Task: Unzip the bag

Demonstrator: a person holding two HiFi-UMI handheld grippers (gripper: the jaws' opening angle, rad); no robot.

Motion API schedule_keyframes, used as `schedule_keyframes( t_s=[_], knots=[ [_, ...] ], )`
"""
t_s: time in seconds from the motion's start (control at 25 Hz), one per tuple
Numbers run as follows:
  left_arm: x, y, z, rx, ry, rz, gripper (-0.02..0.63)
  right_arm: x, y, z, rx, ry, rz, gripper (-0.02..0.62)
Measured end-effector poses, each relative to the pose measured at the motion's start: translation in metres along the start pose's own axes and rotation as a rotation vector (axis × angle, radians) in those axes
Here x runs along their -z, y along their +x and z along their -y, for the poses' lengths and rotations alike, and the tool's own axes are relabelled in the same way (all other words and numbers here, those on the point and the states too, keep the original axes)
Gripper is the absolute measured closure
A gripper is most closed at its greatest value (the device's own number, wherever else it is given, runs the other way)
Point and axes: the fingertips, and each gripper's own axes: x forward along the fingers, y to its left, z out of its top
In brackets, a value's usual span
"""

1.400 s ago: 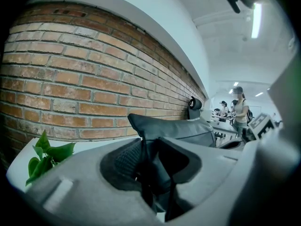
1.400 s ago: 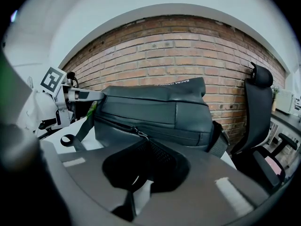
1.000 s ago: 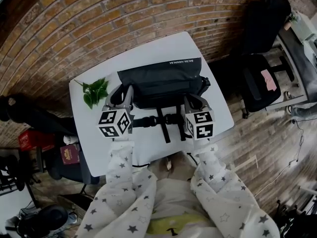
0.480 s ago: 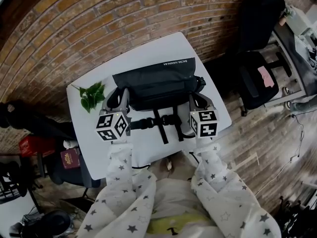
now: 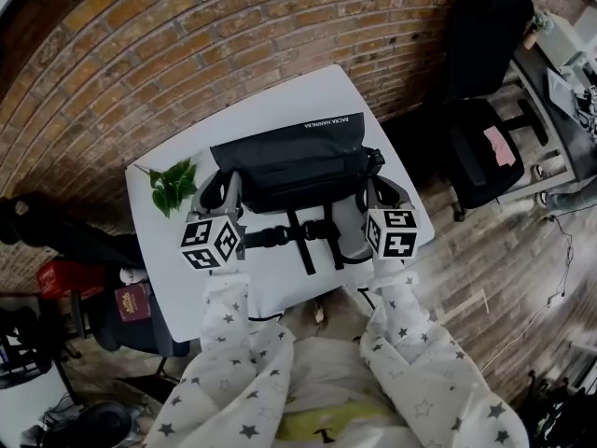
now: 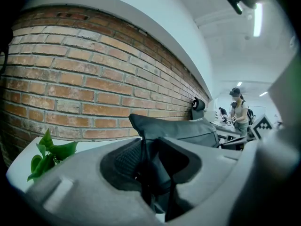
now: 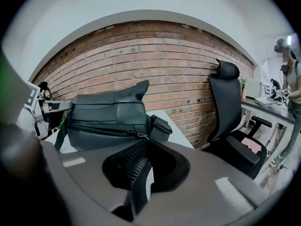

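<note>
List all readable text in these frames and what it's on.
Nothing reads clearly.
White print along the bag top edge: too small and upside down to read.
Red booklet left of the table: emblem too small to read.

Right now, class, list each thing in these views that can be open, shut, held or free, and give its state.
left gripper, shut on the fabric at the bag's left end.
right gripper, shut on the zipper pull.
bag, resting on the table, gripped at both ends.
zipper, slider at the bag's right end; whether the track is parted cannot be told.
</note>
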Motion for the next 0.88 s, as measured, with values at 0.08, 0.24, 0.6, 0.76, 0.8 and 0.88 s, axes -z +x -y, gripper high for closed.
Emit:
schedule_keyframes(
  t_s=[0.08,0.24,0.6,0.76,0.8,0.88],
  knots=[
    [0.0,0.0,-0.001,-0.002,-0.002,0.003,0.491,-0.001,0.0,0.002,0.003,0.006,0.002,0.575],
    [0.0,-0.001,-0.002,-0.006,-0.006,0.005,0.491,-0.001,0.001,0.001,-0.007,0.007,0.004,0.575],
    [0.0,-0.018,-0.003,0.036,-0.059,0.006,0.426,-0.004,-0.01,0.0,-0.171,0.076,0.051,0.422],
    [-0.002,-0.04,0.006,0.025,-0.003,0.021,0.53,-0.025,-0.027,-0.009,-0.237,0.0,0.128,0.477],
    [-0.002,-0.043,0.01,0.029,0.008,0.022,0.563,-0.031,-0.03,-0.012,-0.247,-0.013,0.145,0.506],
    [-0.004,-0.048,0.017,0.035,0.023,0.026,0.605,-0.042,-0.034,-0.017,-0.265,-0.028,0.177,0.567]
  ],
)
